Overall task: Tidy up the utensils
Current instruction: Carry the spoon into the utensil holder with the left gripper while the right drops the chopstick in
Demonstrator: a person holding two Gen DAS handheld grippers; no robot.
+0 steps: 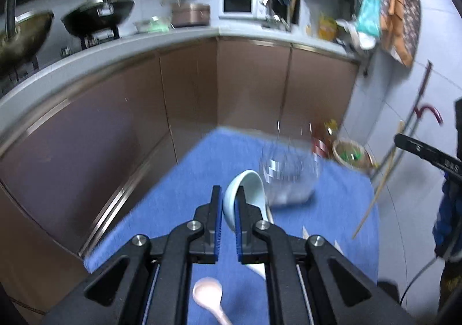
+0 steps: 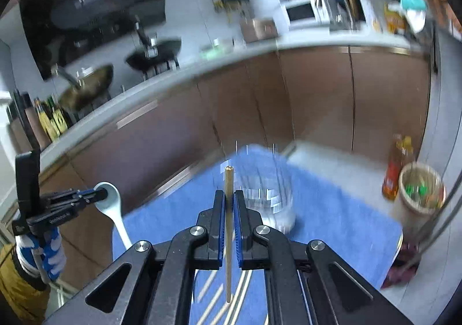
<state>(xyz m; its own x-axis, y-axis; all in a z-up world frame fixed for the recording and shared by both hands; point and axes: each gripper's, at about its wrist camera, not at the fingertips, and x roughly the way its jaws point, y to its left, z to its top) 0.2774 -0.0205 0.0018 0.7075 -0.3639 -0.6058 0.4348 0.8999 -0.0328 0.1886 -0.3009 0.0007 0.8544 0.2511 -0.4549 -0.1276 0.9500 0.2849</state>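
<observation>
The left gripper (image 1: 228,203) is clamped on the bowl end of a pale blue ceramic soup spoon (image 1: 244,195), whose handle hangs down below the jaws. The right gripper (image 2: 229,206) is closed on a single wooden chopstick (image 2: 228,238), gripped near its upper end and standing roughly upright between the pads, its lower tip hanging free. Both utensils are held clear of the surface, which in the inspector's judgement suits carrying them toward a container.

Largest first: a blue cloth-covered table (image 1: 173,209) lies below and ahead of both grippers. The covering likely keeps loose utensils from sliding.

A clear glass jar (image 2: 268,201) stands on the table just ahead of the right gripper and slightly to its right; in the left wrist view it sits ahead and right of the held spoon. It appears to be the receptacle, being open-topped and tall enough to keep long utensils upright. Blur prevents any reading of its contents.

Several loose chopsticks (image 2: 239,293) lie on the cloth beneath the right gripper, not yet collected.

A pink spoon (image 1: 208,294) lies on the cloth beneath the left gripper, also outstanding.

Judgement: sorting is under way, with at least these items left.
</observation>
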